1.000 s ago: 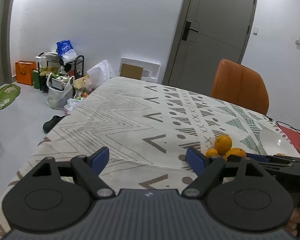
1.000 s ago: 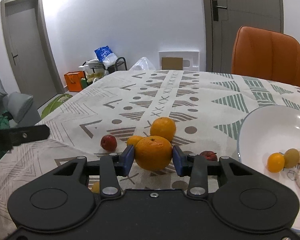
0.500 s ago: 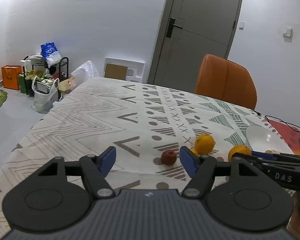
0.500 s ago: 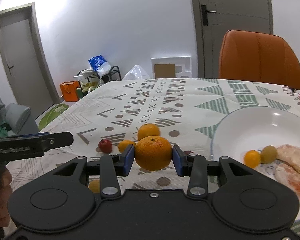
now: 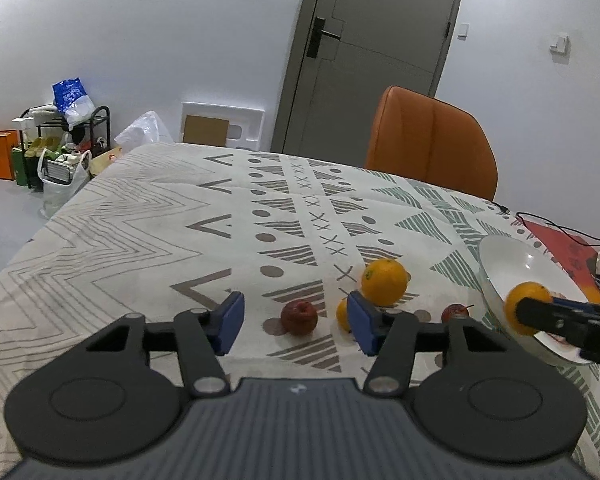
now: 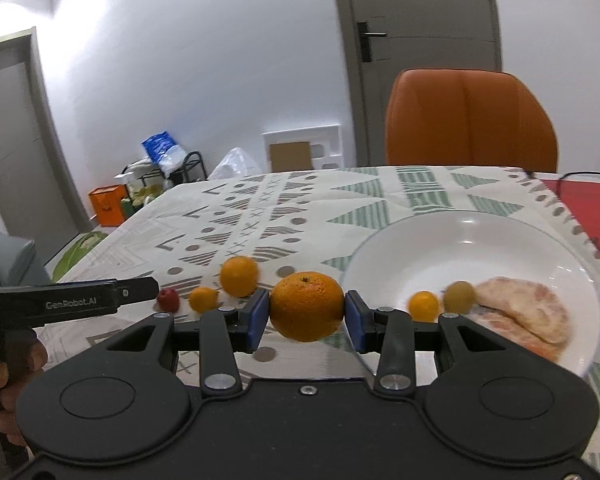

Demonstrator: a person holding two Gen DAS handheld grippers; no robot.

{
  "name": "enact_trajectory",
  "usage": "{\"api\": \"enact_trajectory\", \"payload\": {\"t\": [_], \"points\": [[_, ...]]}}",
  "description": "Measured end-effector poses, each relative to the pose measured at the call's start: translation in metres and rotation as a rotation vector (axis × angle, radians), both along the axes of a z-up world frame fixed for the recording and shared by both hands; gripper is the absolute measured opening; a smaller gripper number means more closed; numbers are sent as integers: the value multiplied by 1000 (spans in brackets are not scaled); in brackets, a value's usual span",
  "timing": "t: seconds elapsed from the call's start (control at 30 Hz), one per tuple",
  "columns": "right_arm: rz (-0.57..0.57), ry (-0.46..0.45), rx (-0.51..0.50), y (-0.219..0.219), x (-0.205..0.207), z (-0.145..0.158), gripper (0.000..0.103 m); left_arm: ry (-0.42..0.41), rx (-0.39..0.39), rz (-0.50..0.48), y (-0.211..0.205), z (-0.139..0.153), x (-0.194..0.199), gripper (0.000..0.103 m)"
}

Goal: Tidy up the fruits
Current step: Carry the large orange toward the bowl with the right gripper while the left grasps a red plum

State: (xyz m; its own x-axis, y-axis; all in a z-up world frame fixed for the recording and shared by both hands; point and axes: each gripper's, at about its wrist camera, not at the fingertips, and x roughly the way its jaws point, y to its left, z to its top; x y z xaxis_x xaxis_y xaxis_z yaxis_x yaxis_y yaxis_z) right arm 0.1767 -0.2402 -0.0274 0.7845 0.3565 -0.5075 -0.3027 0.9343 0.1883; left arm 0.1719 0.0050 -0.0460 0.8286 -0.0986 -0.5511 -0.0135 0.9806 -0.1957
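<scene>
My right gripper is shut on a large orange, held in the air at the left rim of the white bowl. In the bowl lie a small orange fruit, a greenish fruit and peeled citrus pieces. My left gripper hovers low over the patterned cloth with its jaws closing. A small red fruit sits on the cloth in the gap, and neither pad touches it. A second orange, a small orange fruit and another red fruit lie to the right.
An orange chair stands at the table's far side before a grey door. A red mat with a black cable lies beyond the bowl. The table's left edge drops to a floor with bags and a rack.
The left gripper's jaws have narrowed and it swung right, bringing the red fruit between its fingers. The right gripper carried its orange rightward to the bowl's rim.
</scene>
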Motion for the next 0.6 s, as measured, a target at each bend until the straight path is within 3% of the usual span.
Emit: {"api": "enact_trajectory", "payload": {"t": [0.1,0.17,0.27,0.43,0.6], "points": [[-31,-4,-10,-7,-3,1,39,20,13,13,-2,-6,7,47],[-50,-7,-11,-12,-5,1,39,40,3,7,-1,-10,11,31],[-78,-9,-12,-21,-7,0,39,61,1,-8,-1,-15,13,17],[-108,-3,-9,-32,-10,-3,39,47,14,-25,-7,-9,9,7],[-115,-8,-7,-38,-13,-2,39,22,16,-52,-16,-1,5,6]]}}
